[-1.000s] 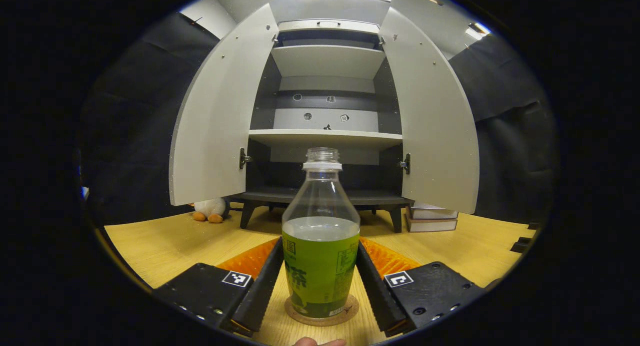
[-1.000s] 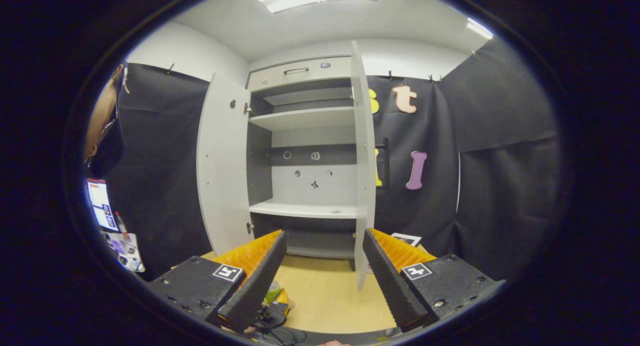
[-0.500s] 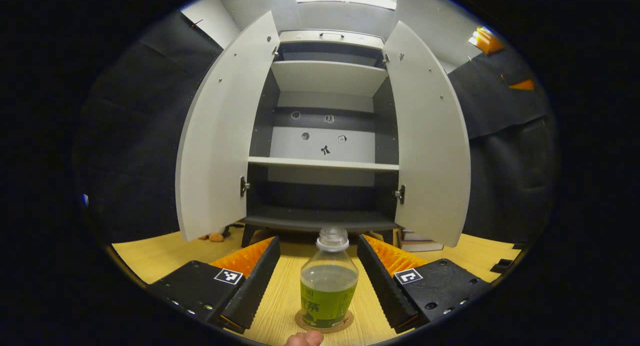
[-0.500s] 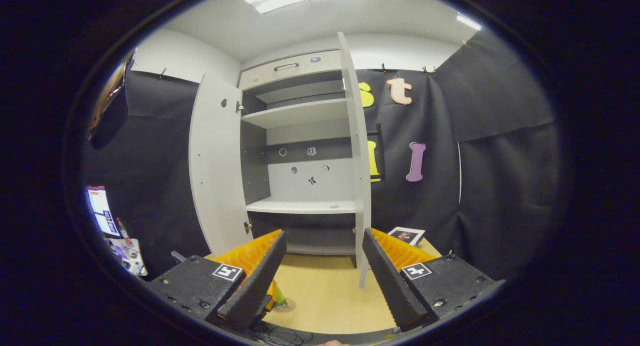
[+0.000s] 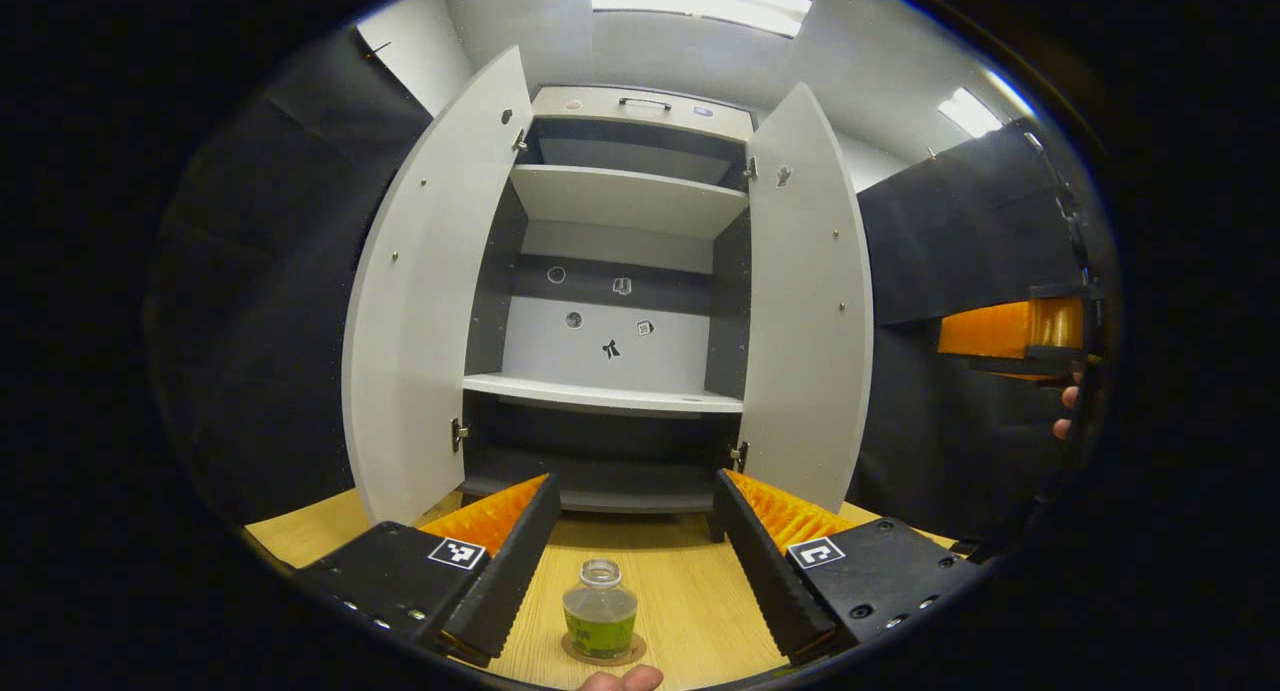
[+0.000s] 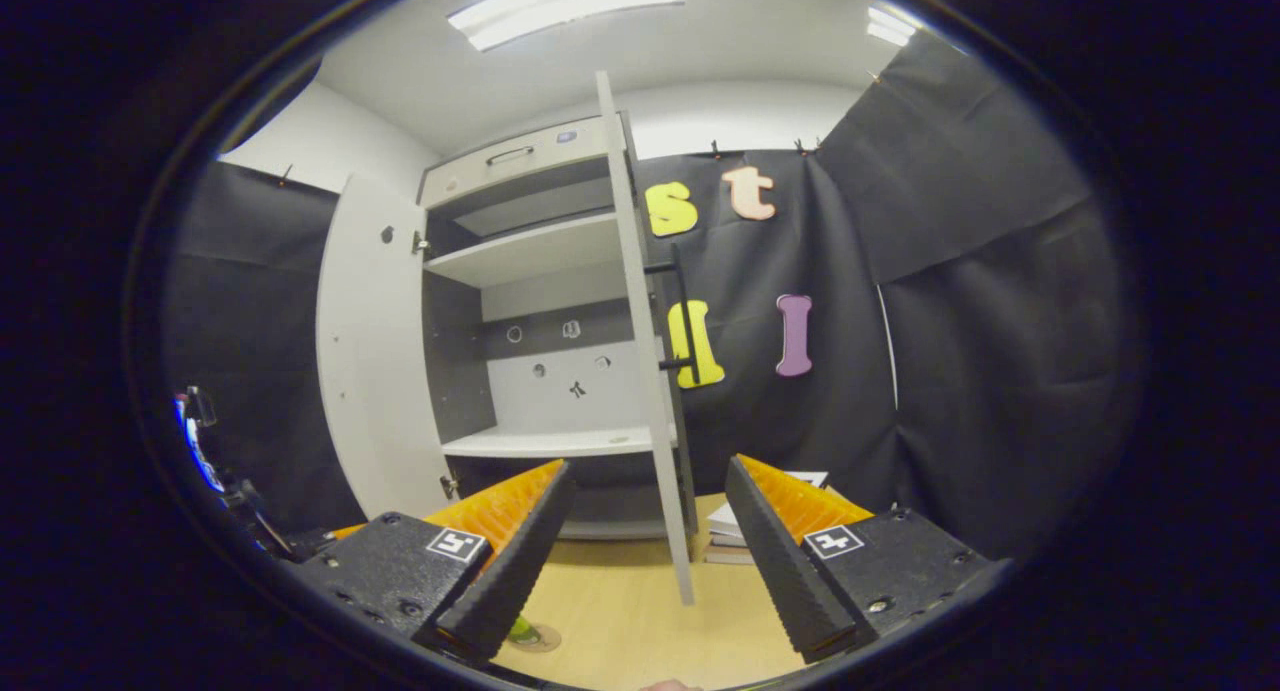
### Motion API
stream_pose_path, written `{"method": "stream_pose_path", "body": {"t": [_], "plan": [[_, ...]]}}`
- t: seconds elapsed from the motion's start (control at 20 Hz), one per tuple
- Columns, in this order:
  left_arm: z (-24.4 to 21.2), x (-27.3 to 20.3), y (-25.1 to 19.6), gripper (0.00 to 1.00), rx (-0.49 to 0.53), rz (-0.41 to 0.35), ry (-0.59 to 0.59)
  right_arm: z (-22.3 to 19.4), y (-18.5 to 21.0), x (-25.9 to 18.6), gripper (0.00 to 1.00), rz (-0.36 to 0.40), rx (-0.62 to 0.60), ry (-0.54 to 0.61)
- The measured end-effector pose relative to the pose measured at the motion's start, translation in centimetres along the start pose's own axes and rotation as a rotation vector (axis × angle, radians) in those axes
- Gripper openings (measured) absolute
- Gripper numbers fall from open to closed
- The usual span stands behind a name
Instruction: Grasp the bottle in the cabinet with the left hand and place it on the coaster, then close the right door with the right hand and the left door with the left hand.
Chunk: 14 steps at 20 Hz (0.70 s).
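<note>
A clear bottle (image 5: 600,619) of green drink, uncapped, stands upright on a round coaster (image 5: 628,654) on the wooden table. My left gripper (image 5: 635,486) is open, well back from and above the bottle, touching nothing. The grey cabinet has its left door (image 5: 420,311) and right door (image 5: 805,301) swung wide. In the right gripper view my right gripper (image 6: 650,471) is open, facing the right door (image 6: 645,371) edge-on, with its dark handle (image 6: 682,311) on the outer face. The bottle's green base (image 6: 520,628) peeks past the left finger. The right gripper (image 5: 1010,331) also appears far right in the left gripper view.
The cabinet's shelves (image 5: 605,396) hold nothing. A stack of books (image 6: 735,531) lies on the table behind the right door. A hand (image 5: 1068,411) holds the right gripper. Wooden table (image 6: 620,611) stretches in front of the cabinet.
My left gripper drew back and up from the bottle, which stays on the coaster. My right gripper shifted right, now seeing the right door's outer side and handle.
</note>
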<state>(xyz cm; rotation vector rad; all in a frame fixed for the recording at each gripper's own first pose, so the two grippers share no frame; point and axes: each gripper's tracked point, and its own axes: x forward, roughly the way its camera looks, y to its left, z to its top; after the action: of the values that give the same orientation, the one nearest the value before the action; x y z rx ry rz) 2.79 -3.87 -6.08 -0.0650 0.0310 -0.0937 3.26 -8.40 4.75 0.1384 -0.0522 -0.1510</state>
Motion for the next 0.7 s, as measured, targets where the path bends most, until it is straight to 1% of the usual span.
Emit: {"method": "stream_pose_path", "body": {"t": [0.1,0.15,0.2,0.3,0.45,0.5,0.6,0.65,0.7], "plan": [[0.1,-1.0,0.4,0.94,-0.006,0.010,0.018,2.5,-2.1,2.6,1.00,-0.032,0.008,-0.013],[0.0,-1.3,0.5,0.97,-0.005,0.011,0.025,4.1,-2.6,4.0,1.00,-0.032,0.009,-0.032],[-0.2,-1.6,0.9,0.94,-0.002,0.020,0.034,5.4,-3.4,5.2,1.00,-0.042,0.006,-0.049],[-0.6,-2.1,1.7,0.94,0.012,0.044,0.051,6.9,-5.0,7.8,1.00,-0.059,-0.027,-0.053],[-0.5,-2.8,2.9,0.94,0.021,0.082,0.049,8.0,-5.9,11.4,1.00,-0.072,-0.083,-0.034],[-0.6,-3.1,3.2,0.94,0.021,0.093,0.053,8.1,-5.7,12.1,1.00,-0.061,-0.090,-0.021],[-1.1,-3.6,3.8,0.94,0.014,0.116,0.067,9.2,-5.5,11.9,1.00,-0.055,-0.123,-0.061],[-1.4,-3.7,3.7,0.94,0.005,0.118,0.075,9.0,-5.3,11.8,0.96,-0.055,-0.133,-0.050],[-1.4,-3.7,3.6,0.94,-0.002,0.113,0.076,8.9,-5.4,11.8,1.00,-0.066,-0.141,-0.052]]}}
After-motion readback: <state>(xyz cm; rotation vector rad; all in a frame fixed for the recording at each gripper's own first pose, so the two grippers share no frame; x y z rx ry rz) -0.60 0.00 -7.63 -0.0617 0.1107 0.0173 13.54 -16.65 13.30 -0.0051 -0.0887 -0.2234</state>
